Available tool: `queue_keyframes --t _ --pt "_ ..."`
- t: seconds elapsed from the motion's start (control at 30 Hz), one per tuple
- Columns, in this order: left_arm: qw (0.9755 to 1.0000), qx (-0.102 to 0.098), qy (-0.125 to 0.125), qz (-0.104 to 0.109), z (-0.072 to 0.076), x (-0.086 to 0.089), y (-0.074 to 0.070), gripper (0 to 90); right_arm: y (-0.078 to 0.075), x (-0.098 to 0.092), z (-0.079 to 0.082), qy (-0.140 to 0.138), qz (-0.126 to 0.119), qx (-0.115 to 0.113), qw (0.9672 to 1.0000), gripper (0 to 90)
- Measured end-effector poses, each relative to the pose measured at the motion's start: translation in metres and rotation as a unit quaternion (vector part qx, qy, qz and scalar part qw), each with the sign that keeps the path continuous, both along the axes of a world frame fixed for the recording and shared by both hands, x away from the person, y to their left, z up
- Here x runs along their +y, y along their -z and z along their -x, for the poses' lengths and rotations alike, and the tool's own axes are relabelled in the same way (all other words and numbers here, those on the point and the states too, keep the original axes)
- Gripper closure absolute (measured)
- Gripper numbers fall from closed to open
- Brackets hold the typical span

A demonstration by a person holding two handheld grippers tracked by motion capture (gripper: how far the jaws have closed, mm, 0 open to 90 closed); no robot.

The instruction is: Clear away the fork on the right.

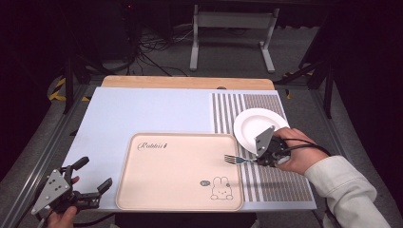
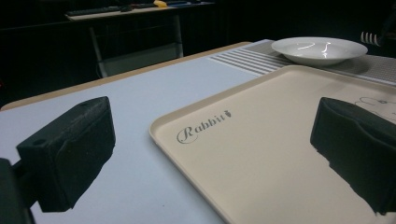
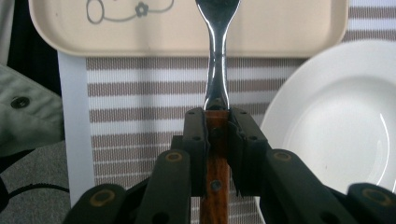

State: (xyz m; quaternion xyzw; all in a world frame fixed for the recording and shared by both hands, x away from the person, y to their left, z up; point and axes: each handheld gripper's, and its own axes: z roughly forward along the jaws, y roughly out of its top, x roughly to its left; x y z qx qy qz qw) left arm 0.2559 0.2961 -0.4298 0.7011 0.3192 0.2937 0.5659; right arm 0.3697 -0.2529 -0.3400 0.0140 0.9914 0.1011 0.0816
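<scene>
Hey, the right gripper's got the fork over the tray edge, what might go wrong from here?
The right gripper clamps the fork only at its wooden handle, so the long metal end might pivot or slip. The white plate sits right beside that hand; a sideways swing may knock it. The fork's tines overhang the tray rim and could catch it if lowered.

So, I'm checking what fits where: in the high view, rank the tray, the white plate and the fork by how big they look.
1. Tray, by far the largest.
2. White plate, clearly smaller.
3. Fork, smallest, though its handle is hidden in the right tongs, so its full length can't be judged.
</scene>
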Motion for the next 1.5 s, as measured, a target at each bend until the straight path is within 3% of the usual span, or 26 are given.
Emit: queue_keyframes --t 0.47,0.73,0.93,1.1,1.2,1.23,1.37,1.4,1.43,1.47,1.5 --pt "1.0 0.0 0.002 0.0 0.0 0.0 0.0 0.7 -0.001 0.046 -0.004 -0.034 -0.023 -0.002 0.9992 78.3" --pt "1.0 -0.001 0.003 -0.001 0.0 0.0 -0.001 0.7 0.0 0.063 -0.002 -0.019 -0.034 -0.002 0.9992 78.4" --pt "1.0 -0.002 0.004 -0.001 0.0 0.0 -0.001 0.7 0.002 0.073 -0.001 -0.027 -0.039 0.0 0.9989 78.3" --pt "1.0 -0.002 0.003 -0.001 0.0 0.0 -0.001 0.7 0.003 0.079 0.0 0.007 -0.059 0.014 0.9982 78.4" --pt "1.0 -0.002 0.004 -0.001 0.0 0.001 -0.001 0.7 0.004 0.083 0.002 0.069 -0.083 0.026 0.9938 78.4" --pt "1.0 -0.001 0.004 -0.002 0.001 0.001 -0.001 0.7 0.004 0.083 0.003 0.099 -0.095 0.033 0.99 78.4" --pt "1.0 -0.002 0.004 0.0 0.0 0.001 -0.001 0.7 0.004 0.085 0.005 0.161 -0.123 0.048 0.978 78.4" --pt "1.0 -0.002 0.004 0.0 0.0 0.001 -0.001 0.7 0.004 0.085 0.005 0.161 -0.123 0.048 0.978 78.4" --pt "1.0 -0.002 0.004 -0.001 0.0 0.001 -0.001 0.7 0.004 0.085 0.005 0.176 -0.133 0.047 0.9743 78.4" --pt "1.0 -0.001 0.004 -0.002 0.0 0.001 -0.001 0.7 0.004 0.086 0.006 0.201 -0.146 0.052 0.9672 78.4" --pt "1.0 -0.001 0.004 -0.002 0.0 0.001 -0.001 0.7 0.004 0.086 0.006 0.212 -0.151 0.055 0.9641 78.4"
